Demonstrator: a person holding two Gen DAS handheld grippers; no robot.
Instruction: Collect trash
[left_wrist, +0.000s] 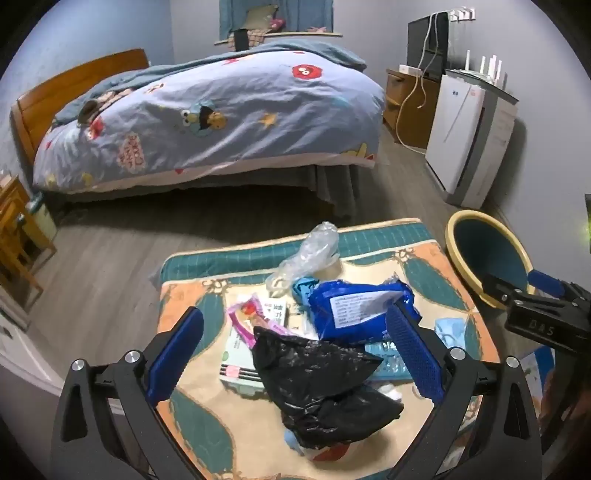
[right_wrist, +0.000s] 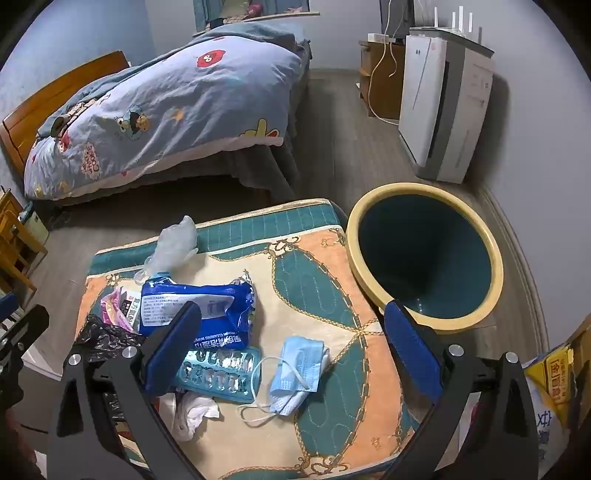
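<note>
Both grippers hang wide open and empty above a patterned mat (right_wrist: 314, 291): the left gripper (left_wrist: 295, 350) over a black bag (left_wrist: 325, 384), the right gripper (right_wrist: 291, 347) over a face mask (right_wrist: 295, 373) and blister pack (right_wrist: 218, 373). Behind lie a blue wipes pack (right_wrist: 199, 310) and clear plastic (right_wrist: 173, 243). The bin (right_wrist: 424, 254) stands at the mat's right edge; farther off, the bed (left_wrist: 207, 118) and a white appliance (right_wrist: 443, 107).

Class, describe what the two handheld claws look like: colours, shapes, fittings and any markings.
Both claws are alike. The left claw and right claw have black angular frames, silver round bolt heads, and two flat blue fingers with a finely textured grip face. The right claw, seen from the left camera, bears pale letters, seemingly "DAS".
</note>
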